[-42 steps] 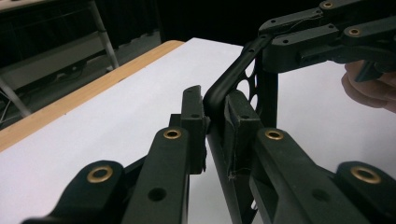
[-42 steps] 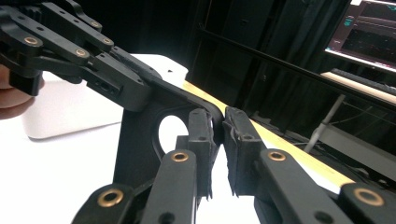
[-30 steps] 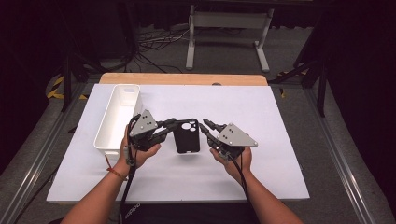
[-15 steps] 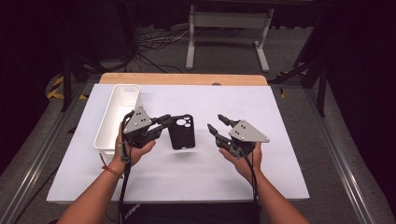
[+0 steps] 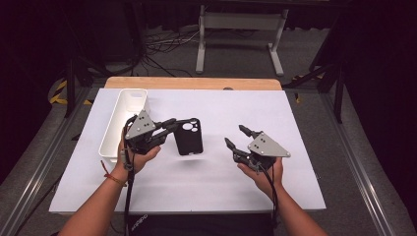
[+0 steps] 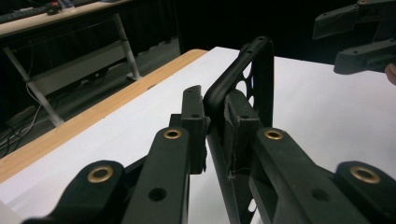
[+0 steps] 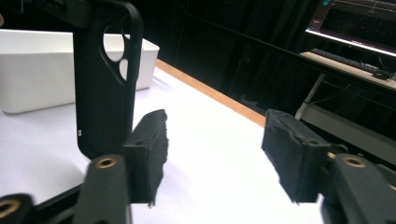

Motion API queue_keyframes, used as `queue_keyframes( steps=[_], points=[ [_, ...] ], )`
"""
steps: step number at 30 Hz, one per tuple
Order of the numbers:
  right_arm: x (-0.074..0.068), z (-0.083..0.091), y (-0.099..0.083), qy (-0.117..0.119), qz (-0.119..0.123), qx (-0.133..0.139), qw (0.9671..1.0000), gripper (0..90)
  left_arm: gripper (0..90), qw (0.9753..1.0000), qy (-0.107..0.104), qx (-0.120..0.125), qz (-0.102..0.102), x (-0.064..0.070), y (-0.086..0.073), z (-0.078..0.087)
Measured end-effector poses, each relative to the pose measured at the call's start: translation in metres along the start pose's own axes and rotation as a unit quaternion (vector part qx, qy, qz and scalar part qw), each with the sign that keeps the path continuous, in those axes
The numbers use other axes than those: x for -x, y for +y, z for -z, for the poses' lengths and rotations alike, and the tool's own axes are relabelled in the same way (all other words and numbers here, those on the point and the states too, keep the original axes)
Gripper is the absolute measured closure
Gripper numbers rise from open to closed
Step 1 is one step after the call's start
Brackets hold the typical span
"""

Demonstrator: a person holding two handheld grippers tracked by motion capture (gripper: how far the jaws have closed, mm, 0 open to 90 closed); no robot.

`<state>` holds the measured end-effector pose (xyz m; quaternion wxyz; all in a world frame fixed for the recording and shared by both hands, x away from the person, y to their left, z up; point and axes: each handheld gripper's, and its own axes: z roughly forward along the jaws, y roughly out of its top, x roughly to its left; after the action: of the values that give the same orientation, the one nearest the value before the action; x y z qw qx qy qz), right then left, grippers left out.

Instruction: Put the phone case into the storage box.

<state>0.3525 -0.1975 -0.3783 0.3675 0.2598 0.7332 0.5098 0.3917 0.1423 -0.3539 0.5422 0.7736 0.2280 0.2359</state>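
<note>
The right gripper (image 5: 237, 136) has let go and backed off to 4 o'clock, jaws apart — the case (image 5: 189, 137) now hangs clamped in the left gripper (image 5: 173, 123) alone, handover done.

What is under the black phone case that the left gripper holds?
Under the phone case, which the left gripper holds lifted, the white table shows bare, with the case's shadow. The spot straight below it is covered in the high view.
</note>
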Motion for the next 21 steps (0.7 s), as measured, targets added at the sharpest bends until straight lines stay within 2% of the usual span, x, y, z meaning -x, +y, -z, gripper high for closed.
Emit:
queue_keyframes(
  steps=[11, 21],
  points=[
    [-0.001, 0.013, -0.017, 0.004, 0.001, -0.001, 1.0, 22.9, 80.8, 1.0, 0.006, 0.0, -0.005, -0.003, 0.003, 0.003],
    [0.0, 0.021, -0.031, 0.004, -0.006, -0.022, 0.9997, 17.0, 80.8, 0.9999, 0.012, 0.004, -0.01, -0.007, 0.011, 0.009]
  ],
)
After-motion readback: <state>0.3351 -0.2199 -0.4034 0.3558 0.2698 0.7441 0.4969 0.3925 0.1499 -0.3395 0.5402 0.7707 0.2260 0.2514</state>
